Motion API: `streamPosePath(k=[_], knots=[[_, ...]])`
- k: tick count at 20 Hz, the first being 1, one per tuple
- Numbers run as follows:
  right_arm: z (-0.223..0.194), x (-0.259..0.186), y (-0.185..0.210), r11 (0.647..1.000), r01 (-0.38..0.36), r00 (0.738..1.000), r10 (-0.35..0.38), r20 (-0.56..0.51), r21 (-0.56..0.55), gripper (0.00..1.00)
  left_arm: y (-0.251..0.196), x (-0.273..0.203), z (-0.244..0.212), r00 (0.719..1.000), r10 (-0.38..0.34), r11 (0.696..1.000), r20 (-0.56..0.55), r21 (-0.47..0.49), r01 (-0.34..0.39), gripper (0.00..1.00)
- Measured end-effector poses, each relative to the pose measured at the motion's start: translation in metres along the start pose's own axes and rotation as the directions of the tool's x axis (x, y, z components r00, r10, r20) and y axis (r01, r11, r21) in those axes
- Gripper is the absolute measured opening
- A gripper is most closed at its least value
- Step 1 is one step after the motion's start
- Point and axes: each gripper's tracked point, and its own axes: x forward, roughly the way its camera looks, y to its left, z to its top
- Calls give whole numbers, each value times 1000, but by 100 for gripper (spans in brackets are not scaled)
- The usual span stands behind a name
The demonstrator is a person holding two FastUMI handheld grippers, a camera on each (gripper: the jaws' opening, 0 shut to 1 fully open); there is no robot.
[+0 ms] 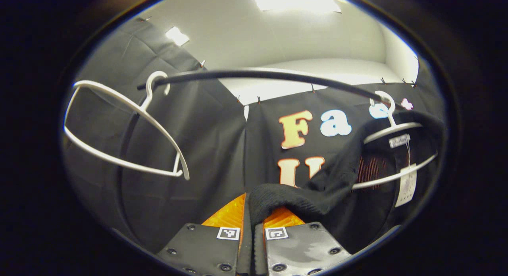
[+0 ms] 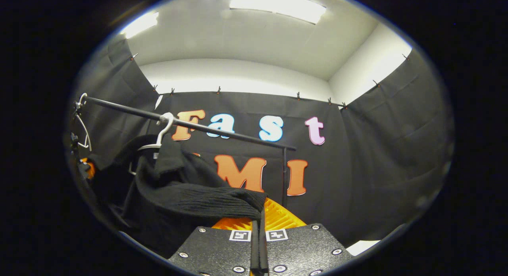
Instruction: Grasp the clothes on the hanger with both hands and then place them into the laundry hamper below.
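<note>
Hanging from a white plastic hanger [image 1: 391, 127] at centre right, the black ribbed-knit garment [image 1: 301, 196] stretches down between both closed tongs: left gripper [image 1: 252, 218] and right gripper [image 2: 260, 216] each pinch fabric. An empty white hanger [image 1: 123, 129] dangles upper left on the black metal rail [image 1: 258, 75].

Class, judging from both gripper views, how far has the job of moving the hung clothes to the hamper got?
Done: both grasps. The left gripper and the right gripper are each shut on the black knitted garment. In hand: pulling it off the white plastic hanger, where it still drapes under the black metal rail. Left: freeing it and lowering it into the hamper.
</note>
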Motion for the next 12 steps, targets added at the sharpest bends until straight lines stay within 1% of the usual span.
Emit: streamPosePath(k=[1, 2, 3, 5, 7, 10, 12], knots=[[6, 15, -7, 1000, 10, 1000, -10, 4, -9, 0, 3, -1, 5, 1000, 9, 1000, 16, 5, -9, 10], [12, 26, -13, 1000, 18, 1000, -18, 1, -10, 7, 7, 2, 11, 999, 18, 1000, 29, 1, -18, 10], [21, 41, -20, 1000, 26, 1000, -26, 12, -12, 0, 12, 9, 18, 999, 26, 1000, 40, -6, -26, 7], [38, 72, -35, 999, 45, 998, -45, 44, -13, 0, 15, 17, 25, 998, 39, 999, 44, -12, -38, 10], [42, 102, -42, 998, 54, 997, -53, 49, -15, 0, 13, 25, 27, 998, 42, 999, 43, -19, -41, 10], [20, 134, -42, 998, 50, 998, -49, 30, -33, 0, 12, 35, 30, 997, 50, 999, 52, -20, -49, 10], [-7, 143, -33, 999, 21, 1000, -22, -10, -35, 0, 15, 38, 32, 996, 61, 998, 67, -12, -60, 10]])
